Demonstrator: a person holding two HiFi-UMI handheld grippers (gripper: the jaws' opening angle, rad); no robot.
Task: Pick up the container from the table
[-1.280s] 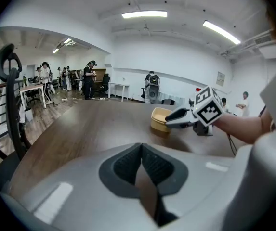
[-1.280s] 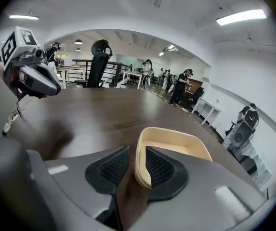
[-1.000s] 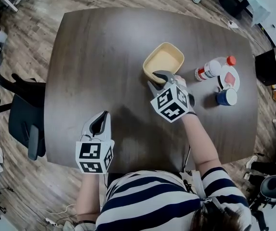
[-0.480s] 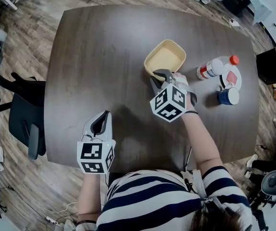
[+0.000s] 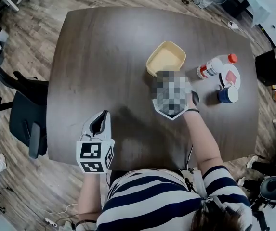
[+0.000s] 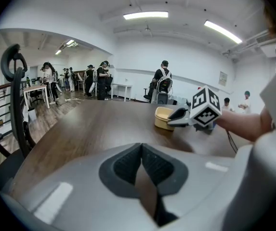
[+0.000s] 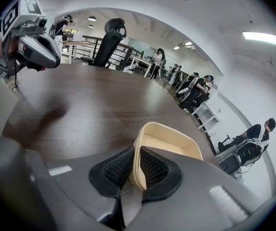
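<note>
A shallow beige container [image 5: 165, 57] sits on the dark wooden table [image 5: 104, 57], right of centre. In the head view a mosaic patch covers my right gripper at the container's near rim. In the right gripper view, my right gripper [image 7: 135, 170] is closing its jaws, and the container's [image 7: 169, 146] near wall stands between the two ribbed pads, which touch it on both sides. My left gripper [image 5: 99, 124] rests low near the table's front edge, far from the container, shut and empty. The left gripper view shows that gripper [image 6: 141, 165] shut, with the container [image 6: 164, 118] beyond it.
Right of the container lie a white bottle with a red cap [image 5: 214, 67], a white plate [image 5: 230, 77] and a blue cup [image 5: 227, 96]. A black office chair [image 5: 24, 114] stands off the table's left edge. People stand at desks far behind.
My right gripper's jaws have drawn together on the container's near rim, with a slight roll of the wrist. The left gripper has kept still.
</note>
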